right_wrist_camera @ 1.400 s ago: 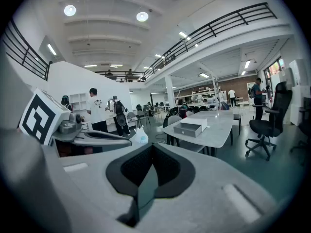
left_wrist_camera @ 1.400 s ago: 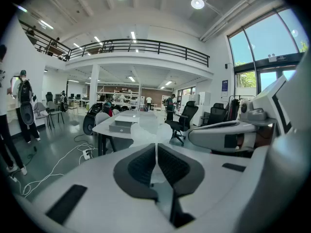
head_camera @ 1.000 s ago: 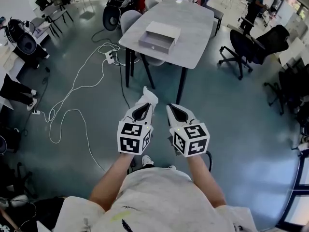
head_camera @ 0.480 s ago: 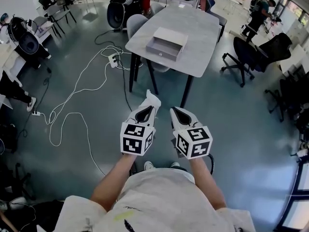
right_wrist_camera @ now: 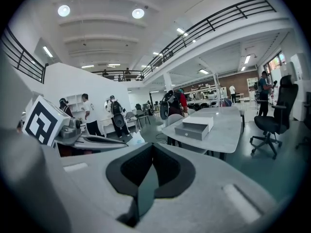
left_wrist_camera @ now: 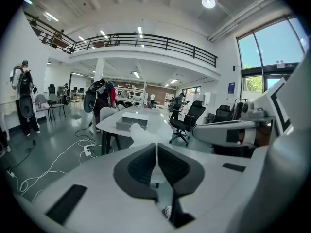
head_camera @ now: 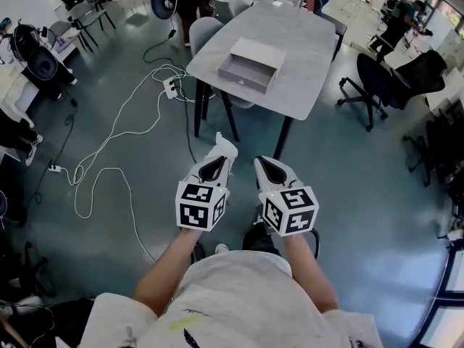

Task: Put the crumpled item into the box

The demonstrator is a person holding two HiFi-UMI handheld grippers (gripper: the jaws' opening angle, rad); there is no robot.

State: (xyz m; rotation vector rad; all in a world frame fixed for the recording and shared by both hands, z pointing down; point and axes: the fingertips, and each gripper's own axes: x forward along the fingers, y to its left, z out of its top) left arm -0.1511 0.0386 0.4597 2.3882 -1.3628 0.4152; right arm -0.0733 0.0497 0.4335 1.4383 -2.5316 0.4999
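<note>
The left gripper [head_camera: 214, 164] is pressed shut on a white wad [head_camera: 225, 146] – in the left gripper view its two dark pads [left_wrist_camera: 141, 165] meet on a thin white fold, and the rest of the wad [left_wrist_camera: 142, 134] bulges out past the tips. In the head view the wad sticks up beyond the nose of that gripper, in the air over the floor and well short of the table [head_camera: 301, 56].

The right gripper [head_camera: 265, 170] is held just beside the left one, the two roughly level and both pointing toward the table. Its own view shows the jaws [right_wrist_camera: 152, 149] closed on each other with nothing between them.

The box [head_camera: 250, 62] – grey, low, with a paler top – lies flat on the grey table, toward its left side in the head view and well apart from both grippers. It shows ahead in the left gripper view [left_wrist_camera: 130, 123] and in the right gripper view [right_wrist_camera: 194, 126].

White cables [head_camera: 119, 133] loop over the floor left of the table, and a black chair [head_camera: 388, 75] stands to its right
</note>
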